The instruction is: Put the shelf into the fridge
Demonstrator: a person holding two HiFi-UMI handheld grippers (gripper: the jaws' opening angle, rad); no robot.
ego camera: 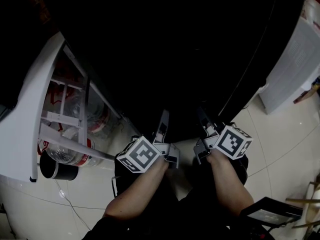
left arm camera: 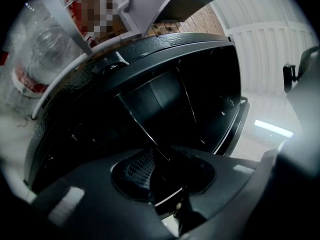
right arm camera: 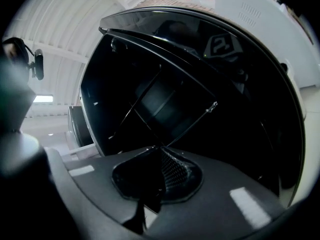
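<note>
The shelf [left arm camera: 155, 99] is a thin clear pane, seen edge-on as bright lines against the black fridge cavity [ego camera: 165, 49]. It reaches from both grippers into the dark opening. In the head view the pane itself is lost in the dark. My left gripper [ego camera: 163, 118] points level into the fridge, its jaws shut on the pane's near edge [left arm camera: 159, 156]. My right gripper [ego camera: 202, 116] is beside it, to its right, and also points in. Its jaws are shut on the same near edge [right arm camera: 159, 151]. The shelf [right arm camera: 165, 104] tilts across the right gripper view.
The white fridge door [ego camera: 27, 114] stands open at the left, its racks holding clear bottles [ego camera: 75, 154] and a black cup [ego camera: 56, 169]. A white ribbed cabinet [ego camera: 295, 64] stands at the right on the pale tiled floor [ego camera: 280, 149]. A dark flat device [ego camera: 270, 211] lies at the lower right.
</note>
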